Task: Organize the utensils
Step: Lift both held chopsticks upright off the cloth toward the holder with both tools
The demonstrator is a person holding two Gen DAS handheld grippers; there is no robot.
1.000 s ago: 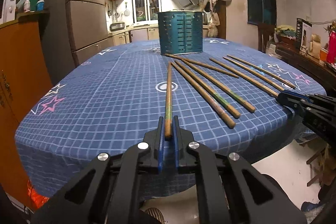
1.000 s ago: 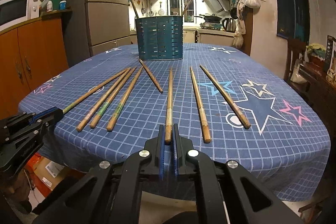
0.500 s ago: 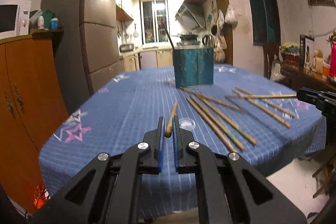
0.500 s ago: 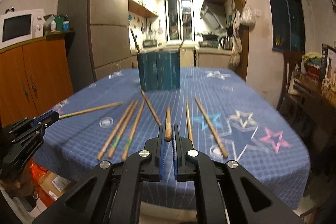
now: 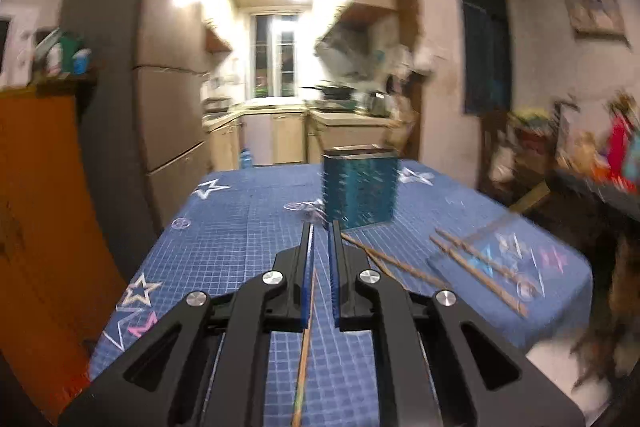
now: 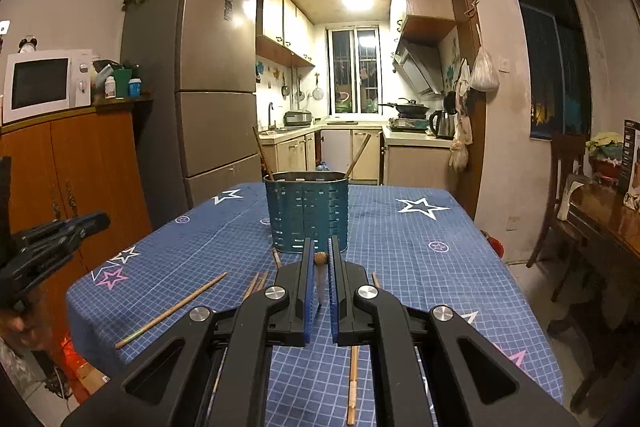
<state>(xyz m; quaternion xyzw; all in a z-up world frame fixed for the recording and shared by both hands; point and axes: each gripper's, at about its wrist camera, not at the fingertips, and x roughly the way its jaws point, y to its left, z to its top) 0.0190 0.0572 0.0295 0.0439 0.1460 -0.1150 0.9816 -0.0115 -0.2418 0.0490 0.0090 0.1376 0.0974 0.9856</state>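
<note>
Nearest, both sets of tongs are raised above the bench, each pinching one thin brown wooden chopstick. The left tongs (image 5: 321, 235) grip theirs (image 5: 305, 343) by its top, so it dangles below the jaws; the right tongs (image 6: 320, 251) clamp theirs (image 6: 320, 259) so only its butt end shows between the blue pads. Beyond them, more loose wooden chopsticks (image 6: 170, 310) lie scattered on the blue grid-patterned tablecloth with stars (image 6: 420, 267), and farther back stands the teal perforated metal utensil holder (image 6: 306, 213), already with two sticks leaning in it. I judge the risk to be in the delivery: a stick held by one end can swing or swivel in the pads, strike the holder's rim and drop, or nudge the light holder over. The left view is smeared by motion, so detail there is doubtful; it alone shows the hanging stick's length. The right view is sharp, and it alone shows the left tongs from the side and the holder's contents.
</note>
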